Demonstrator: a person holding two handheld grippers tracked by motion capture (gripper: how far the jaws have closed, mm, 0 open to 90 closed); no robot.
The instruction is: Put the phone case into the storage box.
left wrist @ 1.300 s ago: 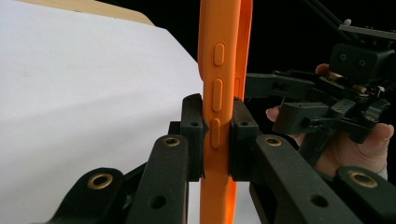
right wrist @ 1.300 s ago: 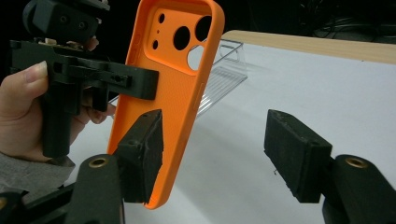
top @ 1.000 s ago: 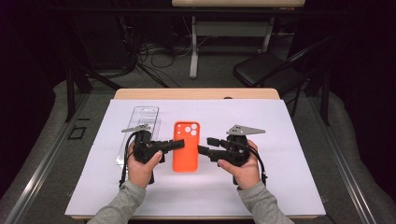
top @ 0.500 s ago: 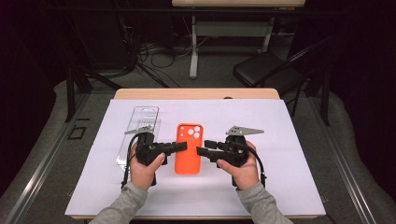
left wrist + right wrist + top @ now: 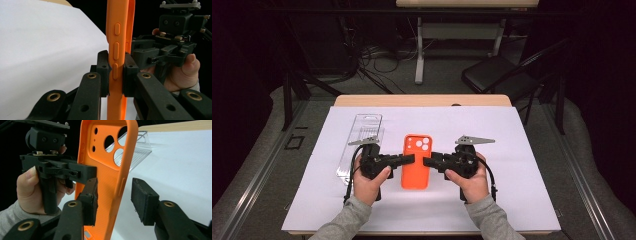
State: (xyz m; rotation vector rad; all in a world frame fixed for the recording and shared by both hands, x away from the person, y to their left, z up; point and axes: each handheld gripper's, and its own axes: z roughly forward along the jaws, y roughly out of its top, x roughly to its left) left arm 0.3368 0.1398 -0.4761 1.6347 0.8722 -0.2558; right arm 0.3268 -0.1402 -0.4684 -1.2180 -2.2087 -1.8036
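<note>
High view: one orange phone case point(image 5: 414, 161) lies between two hand-held grippers, the left hand-held gripper point(image 5: 408, 159) and the right hand-held gripper point(image 5: 428, 162), on the white surface point(image 5: 522, 160). One clear plastic package point(image 5: 361, 142) lies just left of them.

Left gripper view: the left hand-held gripper point(image 5: 115, 71) pinches the case's side edge point(image 5: 116, 62), where three raised buttons sit in a row.

Right gripper view: the case point(image 5: 107, 177) stands edge-on, showing its textured inside and three round camera holes. The right hand-held gripper point(image 5: 113, 195) has just been closing, jaws spread around the edge, one pad point(image 5: 143, 198) apart from it.
</note>
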